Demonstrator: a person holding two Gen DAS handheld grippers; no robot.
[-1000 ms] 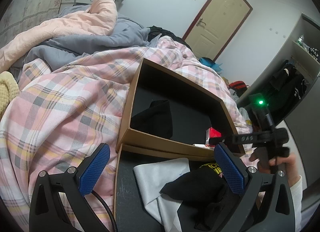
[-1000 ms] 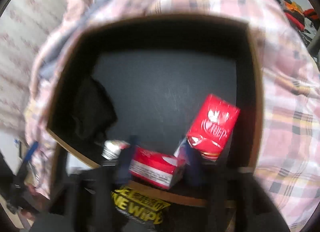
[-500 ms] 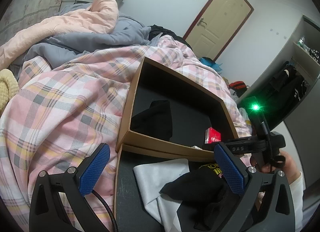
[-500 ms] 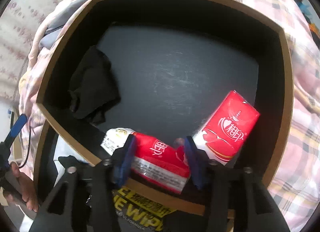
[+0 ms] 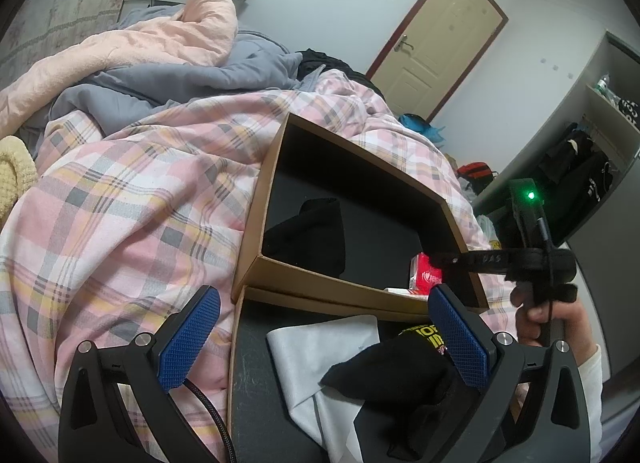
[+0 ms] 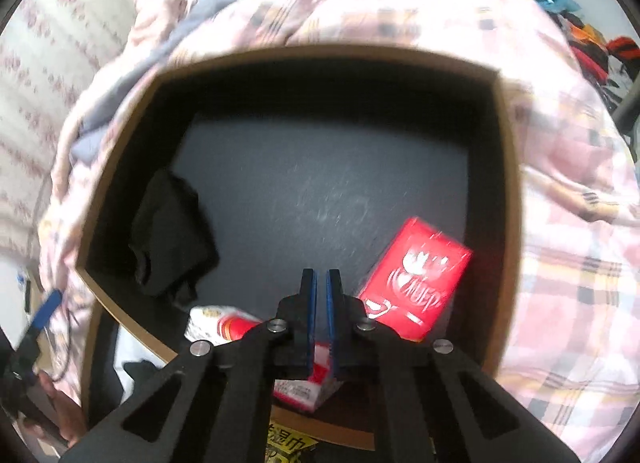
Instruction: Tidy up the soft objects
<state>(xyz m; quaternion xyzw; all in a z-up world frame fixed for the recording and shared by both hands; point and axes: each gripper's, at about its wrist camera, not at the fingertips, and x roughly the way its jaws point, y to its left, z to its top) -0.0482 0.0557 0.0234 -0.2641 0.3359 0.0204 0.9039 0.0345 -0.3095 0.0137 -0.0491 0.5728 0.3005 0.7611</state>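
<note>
In the far box [image 6: 508, 199]: sock [image 6: 172, 235], tissue packs [image 6: 416, 279] stowed; right claw [image 6: 321, 283] pressed together, empty; left claw [image 5: 324, 343] spread; near-box items [image 5: 384, 367] remain.

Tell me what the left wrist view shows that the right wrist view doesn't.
Only the left wrist view: the door, the peach blanket, a grey cloth in the near box, and the open left tongs. Only the right wrist view: the shut right tongs and a second red pack beneath them. Both: the far box, black cloth, red pack, and plaid cover.
</note>
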